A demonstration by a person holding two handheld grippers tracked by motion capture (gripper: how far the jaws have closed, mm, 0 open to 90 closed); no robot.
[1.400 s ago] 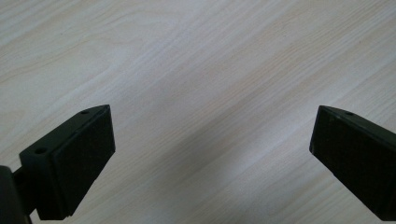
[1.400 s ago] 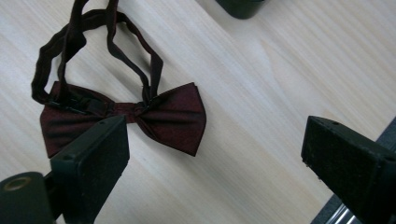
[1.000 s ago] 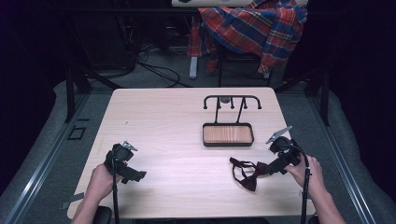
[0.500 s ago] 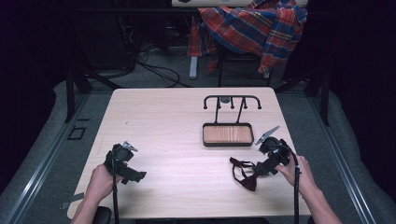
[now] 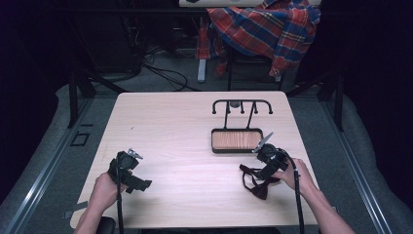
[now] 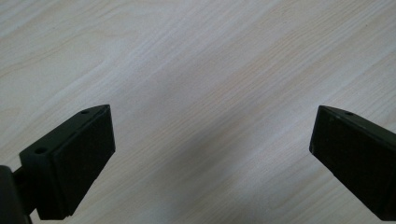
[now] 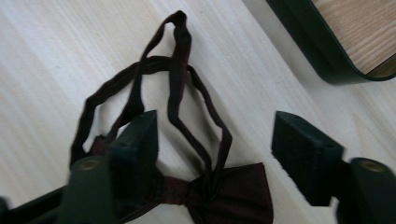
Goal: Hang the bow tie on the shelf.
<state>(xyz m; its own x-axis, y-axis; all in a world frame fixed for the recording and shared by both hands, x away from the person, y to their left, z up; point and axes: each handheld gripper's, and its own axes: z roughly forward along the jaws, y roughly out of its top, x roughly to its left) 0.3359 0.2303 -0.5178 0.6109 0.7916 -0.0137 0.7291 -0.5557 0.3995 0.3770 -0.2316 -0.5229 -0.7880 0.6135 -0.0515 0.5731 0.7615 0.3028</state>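
Note:
A dark maroon bow tie [image 5: 256, 185] with a thin looped strap lies on the pale wood table [image 5: 185, 136] near its front right. My right gripper [image 5: 254, 174] is lowered over it. In the right gripper view, the bow tie [image 7: 233, 193] and its strap [image 7: 180, 70] sit between the jaws of the right gripper [image 7: 217, 126]. The jaws have just been closing, but the pads stand apart from the cloth. My left gripper [image 5: 140, 184] rests at the front left; in its own view the left gripper [image 6: 212, 135] is open over bare wood.
A black tray [image 5: 214, 146] with a wooden floor and a black hook rack [image 5: 242, 103] stands just behind the right gripper; its corner [image 7: 327, 56] appears close by. A plaid cloth [image 5: 265, 29] hangs on a chair beyond the table.
My right gripper moved left and down onto the bow tie, and its jaws narrowed around it. The left gripper stayed put.

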